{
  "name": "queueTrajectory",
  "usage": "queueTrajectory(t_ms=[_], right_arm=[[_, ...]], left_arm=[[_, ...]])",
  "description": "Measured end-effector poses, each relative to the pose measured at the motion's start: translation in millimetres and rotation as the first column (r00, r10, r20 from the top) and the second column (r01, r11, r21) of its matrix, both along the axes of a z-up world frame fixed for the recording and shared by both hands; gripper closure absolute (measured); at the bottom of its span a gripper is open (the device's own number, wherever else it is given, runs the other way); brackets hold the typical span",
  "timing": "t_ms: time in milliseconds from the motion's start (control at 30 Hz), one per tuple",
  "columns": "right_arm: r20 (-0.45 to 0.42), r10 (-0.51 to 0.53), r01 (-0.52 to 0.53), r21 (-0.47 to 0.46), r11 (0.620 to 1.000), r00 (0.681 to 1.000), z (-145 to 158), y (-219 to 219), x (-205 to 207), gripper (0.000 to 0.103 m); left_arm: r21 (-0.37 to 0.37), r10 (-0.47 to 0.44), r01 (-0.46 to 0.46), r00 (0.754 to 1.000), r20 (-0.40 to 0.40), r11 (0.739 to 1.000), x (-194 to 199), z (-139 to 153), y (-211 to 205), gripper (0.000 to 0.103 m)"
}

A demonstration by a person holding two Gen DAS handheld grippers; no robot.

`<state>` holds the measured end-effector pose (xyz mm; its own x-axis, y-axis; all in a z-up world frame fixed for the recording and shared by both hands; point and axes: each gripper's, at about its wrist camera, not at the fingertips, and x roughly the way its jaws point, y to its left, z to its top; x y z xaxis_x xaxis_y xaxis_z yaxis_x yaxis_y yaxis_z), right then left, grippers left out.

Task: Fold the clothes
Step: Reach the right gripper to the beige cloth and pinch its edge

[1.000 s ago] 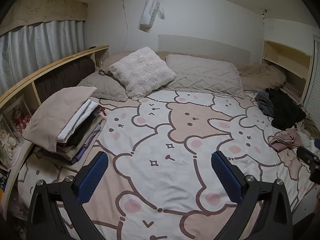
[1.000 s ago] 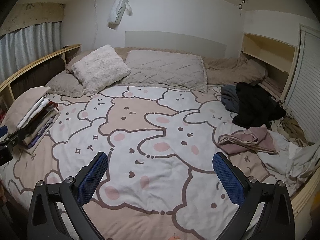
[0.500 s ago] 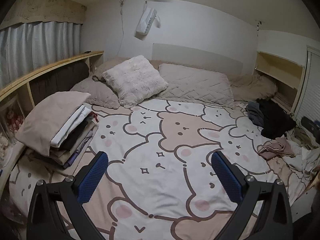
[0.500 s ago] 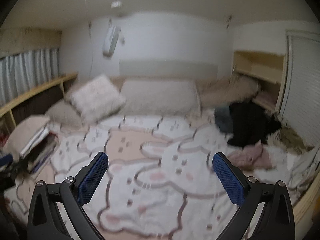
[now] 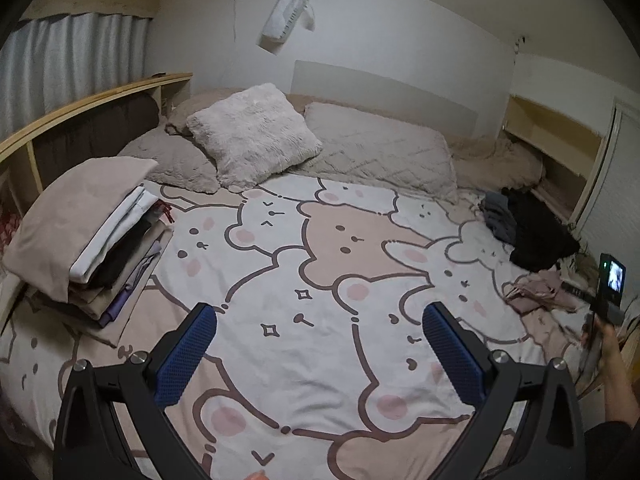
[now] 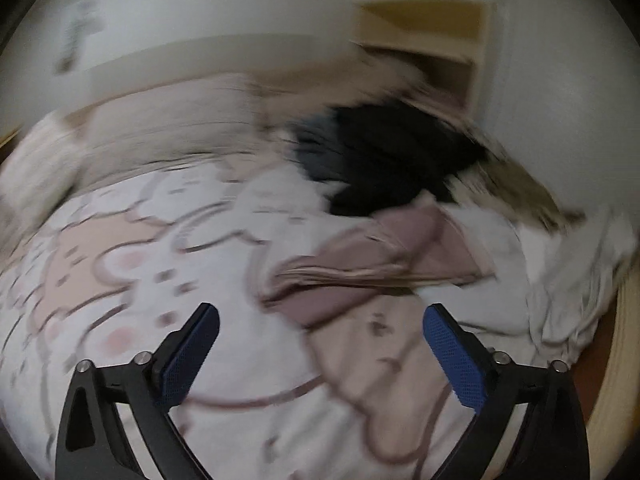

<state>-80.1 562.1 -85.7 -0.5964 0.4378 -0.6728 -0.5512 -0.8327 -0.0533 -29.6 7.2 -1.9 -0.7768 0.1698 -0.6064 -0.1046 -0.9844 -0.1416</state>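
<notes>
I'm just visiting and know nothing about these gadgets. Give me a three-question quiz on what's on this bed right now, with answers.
1. True or false: the left claw is gripping a garment.
2. Which lies nearest the right claw: A) the black clothes, B) the pink garment, C) the fluffy pillow?
3. Fill in: the folded stack sits on the bed's ____ side in the left claw's view.

Key: 1. False, it is open and empty. 2. B. 3. Left.

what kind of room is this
Most likely a bedroom: a wide bed with a bear-print cover, pillows at its head, and a stack of folded clothes on the bed's left side.
</notes>
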Motion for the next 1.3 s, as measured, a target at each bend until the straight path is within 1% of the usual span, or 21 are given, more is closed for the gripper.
queueTrajectory(t_ms=[33,100,167,200,233,267,400,500,533,600,700,800,833,867,900,933,1000,1100,1167,1233,1300], right_arm=[[0.006,-0.046,0.046,-0.012,0.999,0.999,-7.3,20.0,-3.8,0.017],[0.036,-0.113,0.115,-0.045,0.992,0.993,-22.2,58.2,-17.2,0.039],[0.076,-0.143,0.147,-0.054,0.988,0.987,-35.6,85.3,-32.5,0.049],[0.095,-0.148,0.152,-0.036,0.988,0.984,-39.9,92.5,-41.3,0.056],[0.114,-0.153,0.156,-0.015,0.988,0.982,-43.8,98.8,-50.2,0.058],[0.133,-0.158,0.158,0.006,0.987,0.979,-47.6,105.1,-59.1,0.060],[0.163,-0.136,0.132,0.032,0.991,0.977,-55.3,119.7,-97.0,0.060],[0.228,-0.099,0.086,0.067,0.994,0.969,-65.0,123.2,-130.6,0.060],[0.255,-0.085,0.069,0.073,0.995,0.963,-69.4,123.8,-140.8,0.060],[0.313,-0.077,0.042,0.117,0.992,0.947,-79.5,121.1,-159.2,0.060],[0.390,-0.080,0.030,0.134,0.991,0.917,-97.9,126.3,-174.7,0.060],[0.429,-0.132,0.048,0.202,0.978,0.894,-107.7,133.6,-179.1,0.060],[0.420,-0.155,0.069,0.212,0.975,0.894,-105.2,138.1,-177.1,0.063],[0.407,-0.178,0.094,0.220,0.971,0.896,-101.7,142.9,-174.5,0.081],[0.390,-0.194,0.121,0.205,0.971,0.900,-97.1,148.1,-171.7,0.090],[0.369,-0.206,0.142,0.194,0.971,0.906,-90.2,152.5,-167.9,0.090],[0.335,-0.228,0.170,0.193,0.966,0.914,-74.5,159.4,-160.9,0.100],[0.300,-0.247,0.192,0.202,0.960,0.921,-43.3,167.6,-151.4,0.100],[0.279,-0.247,0.182,0.240,0.954,0.928,-17.8,165.8,-147.3,0.101],[0.257,-0.234,0.161,0.275,0.948,0.938,11.0,157.5,-146.6,0.101],[0.212,-0.214,0.136,0.330,0.934,0.954,51.6,142.2,-145.6,0.101]], left_arm=[[-0.011,-0.008,0.008,1.000,0.007,1.000,-4.5,-2.4,3.6,0.000],[-0.021,-0.020,0.021,1.000,0.020,1.000,-14.6,-6.7,10.5,0.000],[-0.020,-0.030,0.030,0.999,0.033,0.999,-25.7,-10.3,17.1,0.000],[-0.019,-0.034,0.035,0.999,0.040,0.999,-31.3,-12.1,20.4,0.000],[-0.018,-0.039,0.040,0.998,0.046,0.999,-36.8,-13.9,23.6,0.000],[-0.018,-0.044,0.045,0.998,0.053,0.999,-42.3,-15.8,26.9,0.000],[-0.014,-0.062,0.064,0.995,0.078,0.998,-64.5,-23.0,40.1,0.000],[-0.015,-0.072,0.074,0.993,0.096,0.997,-78.8,-28.5,48.5,0.000],[-0.024,-0.071,0.073,0.992,0.101,0.997,-82.0,-30.7,50.0,0.000],[-0.042,-0.064,0.069,0.992,0.109,0.997,-87.5,-34.8,51.9,0.000],[-0.054,-0.055,0.062,0.991,0.122,0.997,-94.0,-39.3,51.8,0.000],[-0.060,-0.047,0.056,0.989,0.137,0.997,-100.5,-43.5,51.0,0.000],[-0.055,-0.047,0.055,0.989,0.140,0.997,-101.5,-43.7,50.0,0.000],[-0.050,-0.046,0.054,0.989,0.143,0.997,-102.5,-43.9,49.1,0.000],[-0.045,-0.046,0.053,0.988,0.146,0.998,-103.5,-44.1,48.1,0.000],[-0.038,-0.049,0.056,0.988,0.145,0.998,-103.2,-43.2,47.4,0.000],[-0.023,-0.057,0.061,0.988,0.142,0.998,-102.6,-41.4,45.8,0.000],[-0.014,-0.064,0.067,0.990,0.122,0.998,-98.0,-35.4,42.8,0.000],[-0.002,-0.065,0.066,0.992,0.108,0.998,-95.3,-30.1,39.8,0.000],[0.018,-0.066,0.065,0.994,0.088,0.998,-90.8,-23.5,35.2,0.000],[0.037,-0.066,0.063,0.996,0.065,0.997,-85.2,-16.7,29.8,0.000]])
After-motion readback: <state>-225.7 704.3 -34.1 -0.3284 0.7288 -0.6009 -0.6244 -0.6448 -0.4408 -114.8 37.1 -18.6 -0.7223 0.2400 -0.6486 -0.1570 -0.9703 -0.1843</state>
